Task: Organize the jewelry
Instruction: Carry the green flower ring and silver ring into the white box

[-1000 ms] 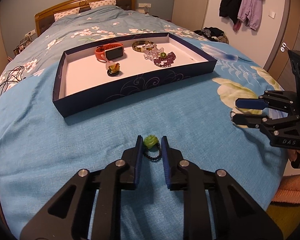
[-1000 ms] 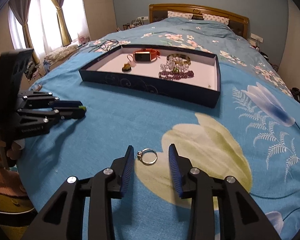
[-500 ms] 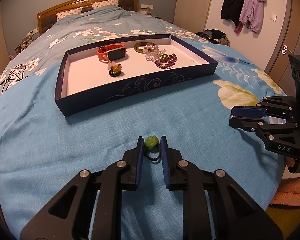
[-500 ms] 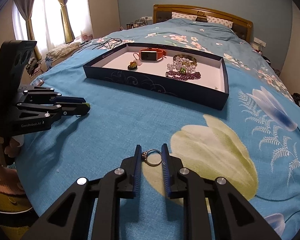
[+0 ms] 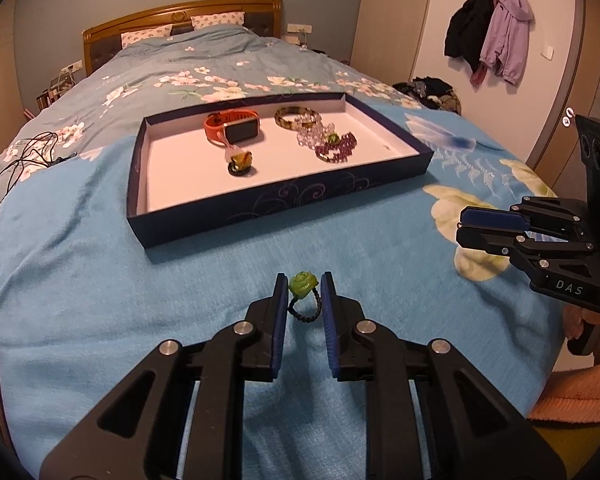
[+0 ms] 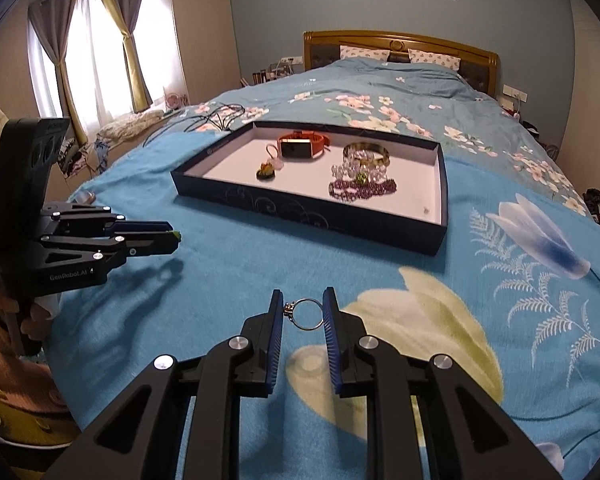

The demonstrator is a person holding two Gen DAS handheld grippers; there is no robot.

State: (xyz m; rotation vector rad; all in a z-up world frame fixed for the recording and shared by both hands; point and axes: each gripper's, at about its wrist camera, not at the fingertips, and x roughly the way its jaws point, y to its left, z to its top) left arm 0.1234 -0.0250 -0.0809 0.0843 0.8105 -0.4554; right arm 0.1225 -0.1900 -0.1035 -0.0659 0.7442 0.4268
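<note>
The left gripper was closed on a green rose-shaped ring with a dark beaded band, held above the blue floral bedspread; the right gripper pinched a thin silver metal ring between its blue pads; the shallow navy cardboard tray lay beyond, holding an orange-strapped smartwatch and purple beaded bracelets.

Left gripper: matte black linkage arms with triangular cutouts, silver round screws at pivots, blue ribbed pads on both fingers. Right gripper: same build (white "DAS" lettering on its side; "GenRobot.AI" on the left one). Bare fingers and peach-pink fuzzy sleeves behind both.
</note>
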